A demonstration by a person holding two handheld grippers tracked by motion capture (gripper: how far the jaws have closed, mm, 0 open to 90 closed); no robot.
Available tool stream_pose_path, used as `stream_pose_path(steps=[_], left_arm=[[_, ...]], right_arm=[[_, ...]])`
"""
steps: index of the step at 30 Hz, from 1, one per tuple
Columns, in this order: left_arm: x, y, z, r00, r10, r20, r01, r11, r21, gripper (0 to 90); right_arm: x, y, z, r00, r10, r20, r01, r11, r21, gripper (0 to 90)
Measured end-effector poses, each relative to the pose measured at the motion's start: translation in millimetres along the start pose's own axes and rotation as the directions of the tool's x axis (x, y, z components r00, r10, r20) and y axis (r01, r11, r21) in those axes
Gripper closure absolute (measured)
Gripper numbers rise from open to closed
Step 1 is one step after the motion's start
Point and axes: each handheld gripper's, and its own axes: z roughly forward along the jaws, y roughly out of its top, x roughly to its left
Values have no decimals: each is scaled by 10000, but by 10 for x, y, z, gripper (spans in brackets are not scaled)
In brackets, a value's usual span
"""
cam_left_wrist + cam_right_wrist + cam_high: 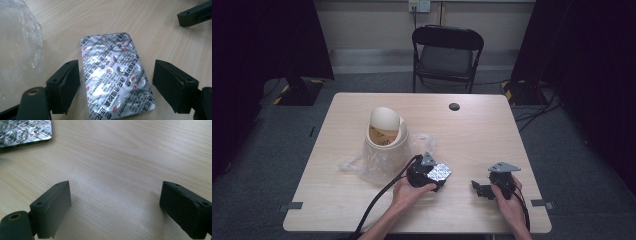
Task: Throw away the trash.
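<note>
Overhead, pale wood table [472,135], blister pack [115,77] between open left gripper [116,82] jaws, untouched.

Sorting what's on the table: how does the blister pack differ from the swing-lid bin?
The blister pack is flat, silvery and printed, lying between the left gripper's open jaws; the swing-lid bin is tall, cream and upright. The pack lies bare on the table; the bin stands in a clear plastic bag. Both rest on the table.

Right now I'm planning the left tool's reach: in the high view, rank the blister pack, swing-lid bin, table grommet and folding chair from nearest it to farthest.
1. Blister pack, beside the left tool.
2. Swing-lid bin, up-left.
3. Table grommet, near the far edge.
4. Folding chair, beyond the table.
</note>
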Motion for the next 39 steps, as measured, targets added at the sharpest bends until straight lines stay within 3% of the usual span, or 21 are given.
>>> stream_pose_path(steps=[2,6,10,18,33,39], left_arm=[[-65,-8,14,9975,575,-412,-569,9983,155,214],[-59,-13,8,9979,542,-354,-539,9985,111,221],[-13,-11,-22,9980,508,-382,-505,9987,97,333],[-16,-16,-51,9974,670,-258,-667,9977,126,338],[-61,58,-373,9966,788,256,-768,9944,-725,340],[-49,40,-538,9973,591,433,-538,9918,-1158,340]], right_arm=[[0,0,0,10000,-2,-4,2,10000,-1,94],[0,0,0,10000,-2,0,2,10000,-2,94],[0,0,0,10000,-3,1,3,10000,-2,94],[0,0,0,10000,-4,-1,4,10000,-2,94],[0,0,0,10000,-1,-3,1,10000,-1,94],[0,0,0,10000,-2,-4,2,10000,-1,94]])
